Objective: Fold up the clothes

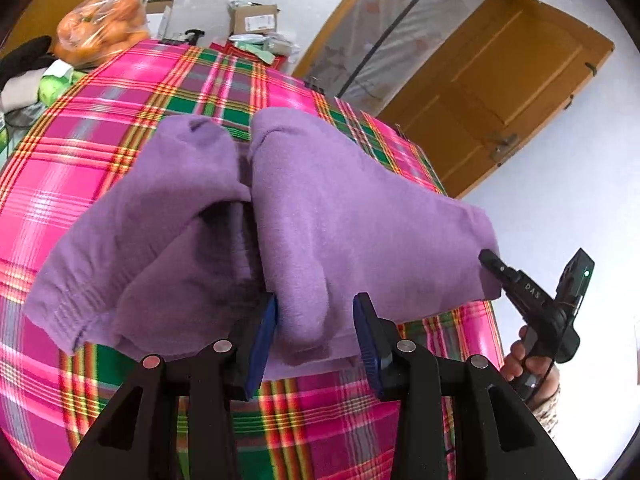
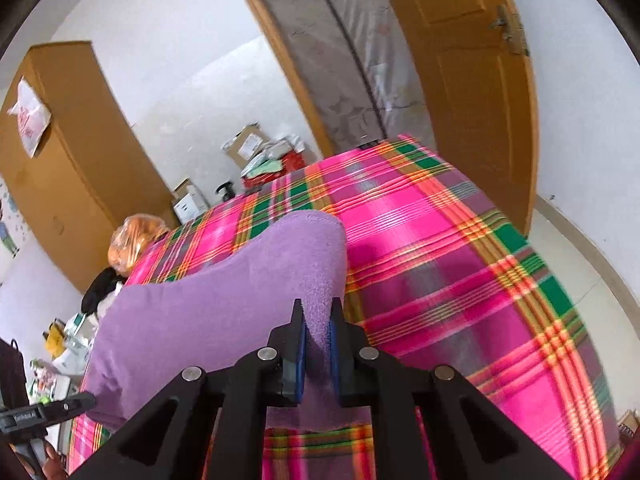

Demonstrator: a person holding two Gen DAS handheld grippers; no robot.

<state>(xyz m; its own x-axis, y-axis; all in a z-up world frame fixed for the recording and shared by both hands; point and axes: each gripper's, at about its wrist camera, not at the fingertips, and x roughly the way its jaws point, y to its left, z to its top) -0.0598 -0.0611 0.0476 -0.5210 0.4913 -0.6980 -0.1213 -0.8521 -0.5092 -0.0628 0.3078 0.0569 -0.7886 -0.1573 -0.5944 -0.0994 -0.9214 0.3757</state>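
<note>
Now purple garment (image 2: 224,312) pinched between right jaws; left jaws apparently agape.

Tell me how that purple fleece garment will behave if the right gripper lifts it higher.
The purple fleece garment will likely droop: it already sags in soft folds. It probably won't slip, since the right gripper pinches thick, fuzzy fabric. It looks light but bulky, so parts may drag across the plaid blanket.
</note>
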